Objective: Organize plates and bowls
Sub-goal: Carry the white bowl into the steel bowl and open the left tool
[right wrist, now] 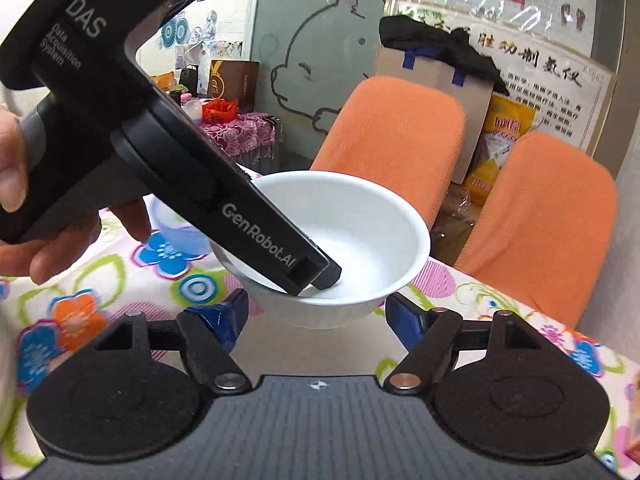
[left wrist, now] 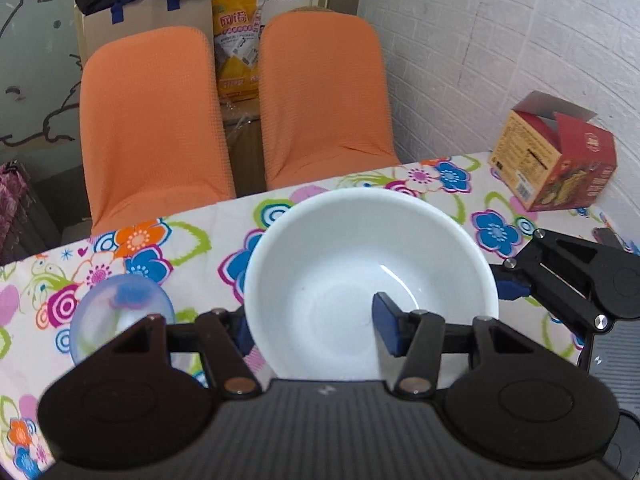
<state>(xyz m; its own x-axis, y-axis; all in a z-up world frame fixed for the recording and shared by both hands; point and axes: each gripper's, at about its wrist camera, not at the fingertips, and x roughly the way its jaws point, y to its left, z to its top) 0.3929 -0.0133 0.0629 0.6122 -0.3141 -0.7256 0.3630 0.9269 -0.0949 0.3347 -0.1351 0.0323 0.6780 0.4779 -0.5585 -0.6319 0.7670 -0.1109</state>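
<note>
**A lived-in dining corner, half home and half small shop**

A worktop (left wrist: 168, 236) under a bright flowered oilcloth stands against a white brick-patterned wall (left wrist: 480, 40). Two chairs in orange slipcovers (left wrist: 152, 128) are pushed up to it. Behind them are a cardboard box (right wrist: 432, 76), a yellow printed sack (left wrist: 238, 48) and posters in Chinese (right wrist: 552, 76). A frosted glass panel bears a cartoon pig outline (right wrist: 340, 40), and a side table in rose-patterned cloth (right wrist: 240, 136) holds gift bags and jars.

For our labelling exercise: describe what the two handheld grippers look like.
Both grippers, left gripper and right gripper, are black plastic with blue finger pads, silver pivot pins and ribbed bodies. The left one bears white lettering: DAS, GenRobot.AI. No cables or sleeves visible.
</note>
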